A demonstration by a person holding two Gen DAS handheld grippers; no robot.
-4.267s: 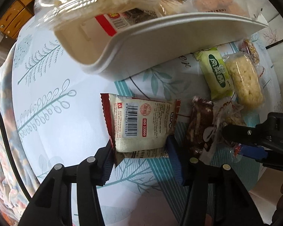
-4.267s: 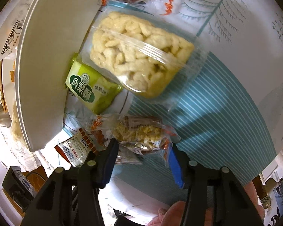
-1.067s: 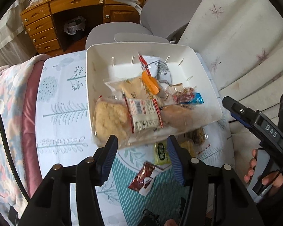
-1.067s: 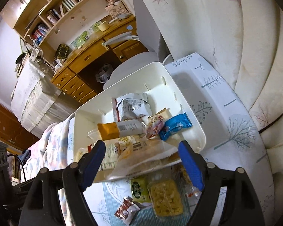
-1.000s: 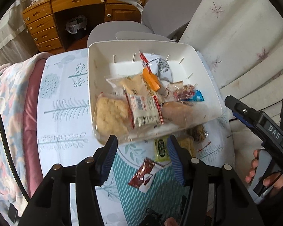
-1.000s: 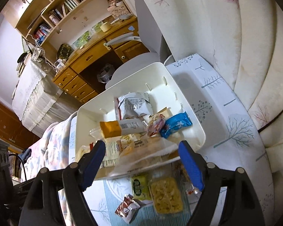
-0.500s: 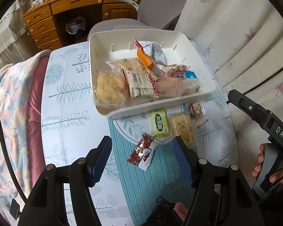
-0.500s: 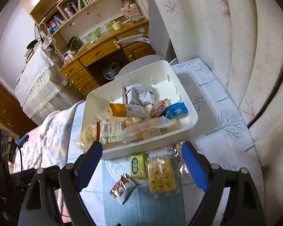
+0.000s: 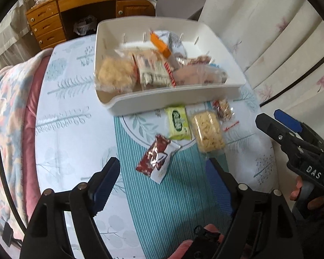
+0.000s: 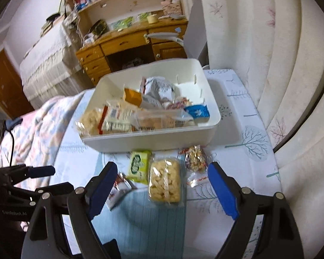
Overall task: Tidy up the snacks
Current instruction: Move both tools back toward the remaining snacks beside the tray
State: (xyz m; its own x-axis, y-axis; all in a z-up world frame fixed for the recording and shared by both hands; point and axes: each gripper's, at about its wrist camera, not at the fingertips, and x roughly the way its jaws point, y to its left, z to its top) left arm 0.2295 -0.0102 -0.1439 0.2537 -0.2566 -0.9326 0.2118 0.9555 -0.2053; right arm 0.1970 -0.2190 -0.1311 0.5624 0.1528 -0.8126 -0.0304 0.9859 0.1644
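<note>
**Four snacks left outside the tray**

The white rectangular plastic tray (image 9: 172, 99) already holds a heap of packets at my twelve o'clock. Just in front of it on the leaf-print tabletop (image 9: 71, 116) lie four loose ones: a green wrapped biscuit (image 9: 178, 123), a clear packet of yellow puffed snack (image 9: 208, 135), a small clear packet of nuts (image 9: 222, 109) and a brown-and-white wrapper (image 9: 156, 160).

I reckon the brown wrapper is next. I'd come straight down, straddle its short width and pinch only the film.

My left claw (image 9: 162, 179) hangs steeply above it, opening, nothing between. The right claw (image 10: 162, 182), at three o'clock, stands apart and empty over the puffed packet.
</note>
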